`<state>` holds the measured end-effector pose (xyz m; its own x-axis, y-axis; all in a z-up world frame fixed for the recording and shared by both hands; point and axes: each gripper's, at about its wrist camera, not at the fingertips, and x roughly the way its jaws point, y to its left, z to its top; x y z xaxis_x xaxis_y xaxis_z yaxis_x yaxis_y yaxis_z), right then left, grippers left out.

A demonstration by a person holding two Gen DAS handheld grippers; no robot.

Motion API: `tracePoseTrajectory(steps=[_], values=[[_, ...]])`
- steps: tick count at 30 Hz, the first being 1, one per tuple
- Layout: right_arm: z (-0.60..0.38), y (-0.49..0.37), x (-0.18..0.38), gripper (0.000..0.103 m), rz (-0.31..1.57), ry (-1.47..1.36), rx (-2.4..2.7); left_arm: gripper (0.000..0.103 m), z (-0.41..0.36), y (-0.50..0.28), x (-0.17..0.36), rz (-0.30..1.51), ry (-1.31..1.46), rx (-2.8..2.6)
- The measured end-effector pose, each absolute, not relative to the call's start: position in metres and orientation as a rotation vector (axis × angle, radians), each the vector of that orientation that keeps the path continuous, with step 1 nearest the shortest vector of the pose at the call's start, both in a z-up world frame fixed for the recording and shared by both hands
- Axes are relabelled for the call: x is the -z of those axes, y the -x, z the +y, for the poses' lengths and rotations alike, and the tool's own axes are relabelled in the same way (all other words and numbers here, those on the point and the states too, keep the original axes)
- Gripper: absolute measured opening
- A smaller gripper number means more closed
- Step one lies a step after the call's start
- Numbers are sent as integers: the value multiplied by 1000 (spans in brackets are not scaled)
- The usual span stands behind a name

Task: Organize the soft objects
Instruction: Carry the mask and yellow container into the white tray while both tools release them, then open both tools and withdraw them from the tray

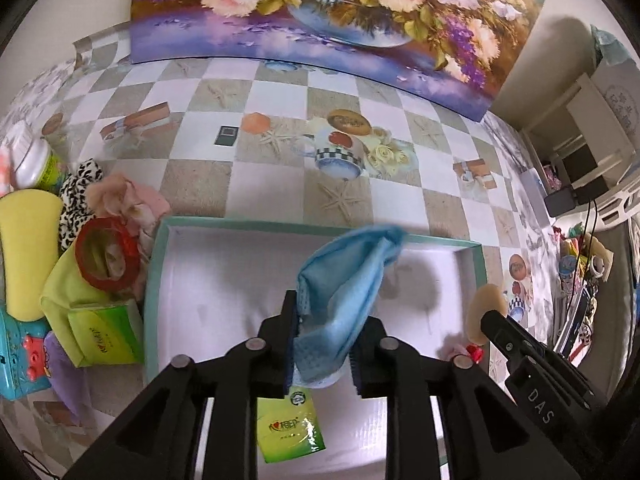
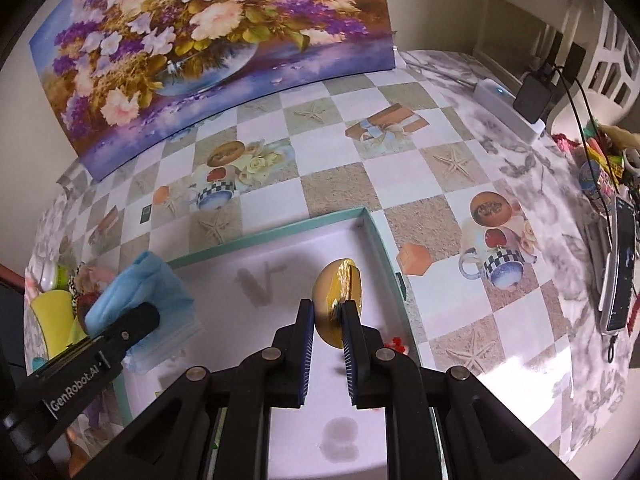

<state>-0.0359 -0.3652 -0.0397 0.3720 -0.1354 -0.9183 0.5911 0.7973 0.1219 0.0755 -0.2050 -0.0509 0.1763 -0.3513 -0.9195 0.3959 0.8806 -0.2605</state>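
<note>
My left gripper point(image 1: 322, 344) is shut on a light blue cloth point(image 1: 348, 280) and holds it above a shallow white box with a teal rim point(image 1: 156, 264). A green tissue packet point(image 1: 292, 428) lies in the box under the gripper. My right gripper point(image 2: 326, 328) is shut on a round yellow puff pad point(image 2: 338, 300) over the right part of the same box point(image 2: 380, 236). The cloth also shows in the right wrist view point(image 2: 136, 296), and the pad in the left wrist view point(image 1: 484, 312). A small red thing point(image 1: 474, 352) lies at the box's right side.
Left of the box lies a pile: yellow sponge point(image 1: 28, 240), leopard cloth point(image 1: 78, 196), pink cloth point(image 1: 132, 204), red tape roll point(image 1: 106, 254), green tissue pack point(image 1: 104, 332), blue toy point(image 1: 24, 352). A flower painting point(image 1: 320, 20) stands behind. Clutter and cables point(image 2: 608, 184) sit at the right.
</note>
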Motion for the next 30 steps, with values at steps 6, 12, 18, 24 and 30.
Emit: tracePoseTrajectory(steps=[6,12,18,24,30], values=[[-362,35,39,15,1106,-467,483,31,-199,-78,45,1282,-27,529],[-359,33,38,18,1113,-454,482,56,-195,-81,45,1289,-14,505],[-358,34,34,21,1106,-446,489,65,-189,-83,41,1270,-4,478],[-356,33,38,44,1131,-436,500,80,-180,-87,42,1247,-10,419],[-351,28,48,73,1183,-379,524,95,-170,-94,52,1233,-35,336]])
